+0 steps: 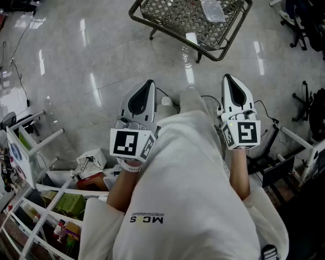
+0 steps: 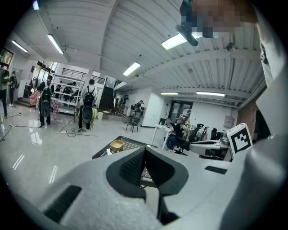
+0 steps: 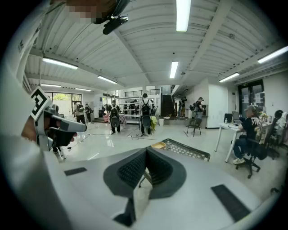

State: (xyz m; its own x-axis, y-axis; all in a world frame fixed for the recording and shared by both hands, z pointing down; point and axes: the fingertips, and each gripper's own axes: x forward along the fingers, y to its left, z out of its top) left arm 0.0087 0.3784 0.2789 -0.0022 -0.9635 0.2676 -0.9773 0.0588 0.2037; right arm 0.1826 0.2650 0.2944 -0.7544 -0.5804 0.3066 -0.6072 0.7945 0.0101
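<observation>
The left gripper [image 1: 147,84] and the right gripper [image 1: 228,78] are being held side by side in front of the person's white garment [image 1: 193,203], and both are being pointed forward over the glossy floor [image 1: 76,61]. In the left gripper view the fingers [image 2: 132,168] are being pressed together tip to tip, with nothing being clamped between them. In the right gripper view the fingers [image 3: 130,170] are likewise being shown closed on nothing. No thing is being touched by either gripper. The nearest thing is a dark metal mesh surface [image 1: 170,15], which is being seen ahead of both grippers and well apart from them across the floor. A clear plastic container [image 1: 212,10] is lying on the mesh, and a yellow bowl [image 2: 116,145] is being shown at one edge of it in both gripper views. A white shelf rack [image 1: 30,203] with small packages is being passed at the person's left. As far as can be judged, no handling is being shown as begun: the container and the bowl are lying untouched, and all gripping is being left undone.
</observation>
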